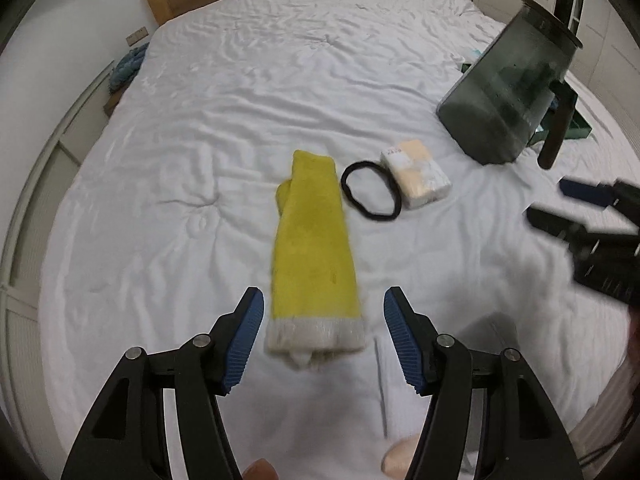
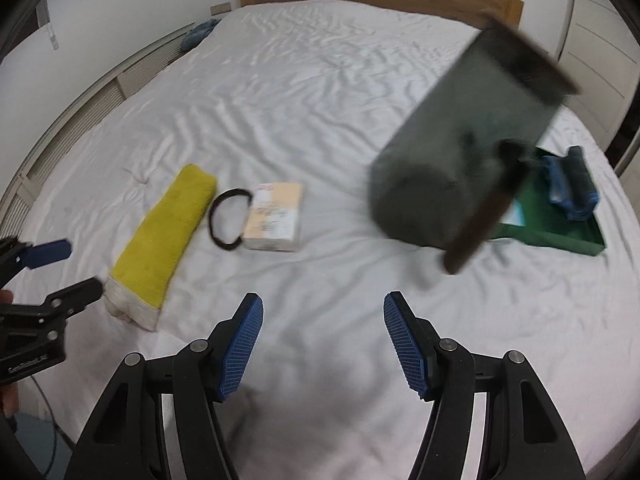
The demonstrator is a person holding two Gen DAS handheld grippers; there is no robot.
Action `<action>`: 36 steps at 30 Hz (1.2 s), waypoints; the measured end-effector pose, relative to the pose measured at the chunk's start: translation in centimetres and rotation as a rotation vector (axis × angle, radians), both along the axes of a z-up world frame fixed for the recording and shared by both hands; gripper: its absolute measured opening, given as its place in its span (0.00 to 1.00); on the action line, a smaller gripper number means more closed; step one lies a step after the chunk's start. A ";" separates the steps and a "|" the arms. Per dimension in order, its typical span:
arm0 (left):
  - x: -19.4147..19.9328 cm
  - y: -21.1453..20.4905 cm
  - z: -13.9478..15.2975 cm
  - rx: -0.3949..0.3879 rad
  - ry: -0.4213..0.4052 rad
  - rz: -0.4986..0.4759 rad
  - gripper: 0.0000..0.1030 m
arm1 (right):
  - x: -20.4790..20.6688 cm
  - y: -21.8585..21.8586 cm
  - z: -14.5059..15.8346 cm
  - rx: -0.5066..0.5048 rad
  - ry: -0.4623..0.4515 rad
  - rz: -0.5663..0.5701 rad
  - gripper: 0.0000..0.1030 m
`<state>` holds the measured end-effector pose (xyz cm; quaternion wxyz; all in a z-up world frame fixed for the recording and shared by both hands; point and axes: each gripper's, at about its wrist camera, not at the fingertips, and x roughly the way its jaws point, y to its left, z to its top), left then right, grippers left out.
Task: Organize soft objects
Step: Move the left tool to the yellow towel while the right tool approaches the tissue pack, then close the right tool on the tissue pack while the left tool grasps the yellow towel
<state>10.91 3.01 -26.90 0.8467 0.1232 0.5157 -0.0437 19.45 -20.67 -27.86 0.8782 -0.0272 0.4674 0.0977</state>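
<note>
1. I see the white bed (image 1: pixel 248 128) filling both views, its sheet wrinkled.
2. A dark glass jug (image 2: pixel 460 160) stands tilted at two o'clock of my right view, blurred.
3. A green tray (image 2: pixel 560 228) lies behind it, holding a blue bundle (image 2: pixel 572 188).
4. The yellow sock (image 1: pixel 312 256) lies at twelve o'clock of my left gripper (image 1: pixel 324 340), which is released and empty.
5. My right gripper (image 2: pixel 324 344) is released too, over bare sheet.
6. A tissue pack (image 1: pixel 416 176) touches a black hair band (image 1: pixel 370 192) at one o'clock of the sock.
</note>
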 end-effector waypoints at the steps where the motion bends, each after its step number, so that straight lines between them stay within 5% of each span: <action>1: 0.4 0.0 -0.3 0.002 -0.002 -0.009 0.55 | 0.6 0.6 -0.8 0.004 0.003 0.004 0.61; 14: 6.0 0.4 -5.3 0.023 0.055 -0.077 0.55 | 6.8 5.1 -6.9 0.052 0.087 -0.063 0.61; 36: 7.9 3.7 -7.3 -0.040 0.104 -0.092 0.56 | 12.7 8.6 -9.7 0.007 0.156 -0.263 0.61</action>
